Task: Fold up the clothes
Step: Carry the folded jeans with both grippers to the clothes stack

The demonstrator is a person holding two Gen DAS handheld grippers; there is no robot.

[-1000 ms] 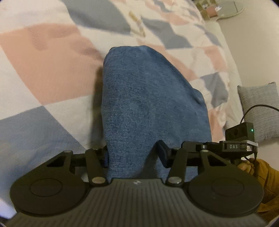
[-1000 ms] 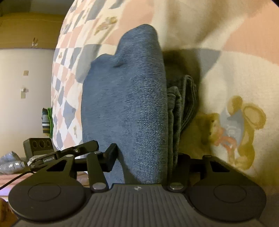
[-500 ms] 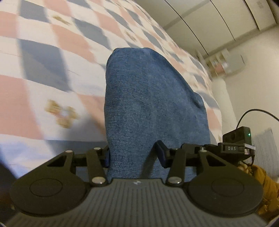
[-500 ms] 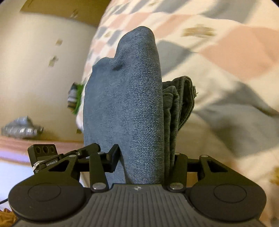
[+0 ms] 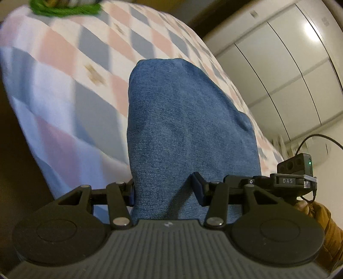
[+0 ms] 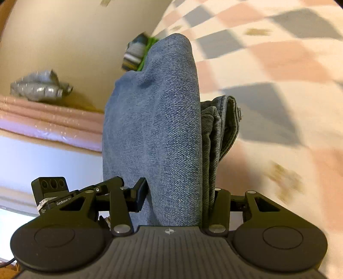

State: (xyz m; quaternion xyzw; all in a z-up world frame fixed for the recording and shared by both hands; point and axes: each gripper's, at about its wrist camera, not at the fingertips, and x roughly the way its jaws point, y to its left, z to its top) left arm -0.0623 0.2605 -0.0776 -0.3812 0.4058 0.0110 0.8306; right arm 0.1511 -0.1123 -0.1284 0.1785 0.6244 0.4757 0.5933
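Note:
A folded bundle of blue jeans (image 5: 184, 128) fills the middle of the left wrist view, held up off the checkered bed quilt (image 5: 64, 70). My left gripper (image 5: 164, 191) is shut on the jeans, its jaws pressing the denim from both sides. In the right wrist view the same jeans (image 6: 154, 133) stand between the jaws of my right gripper (image 6: 178, 193), which is shut on them; several folded layers and a hem (image 6: 227, 128) show on the right side. Each gripper's camera block shows beside the other.
A green folded garment (image 5: 66, 8) lies at the far end of the quilt, also in the right wrist view (image 6: 145, 55). White wardrobe doors (image 5: 289, 70) stand beyond the bed. A pink folded blanket (image 6: 47, 124) and a crumpled grey bag (image 6: 38, 88) lie by the wall.
Both grippers have lifted and swung with the jeans still clamped; the views tilted up from the quilt toward the wall, wardrobe and green garment. The grip is unchanged.

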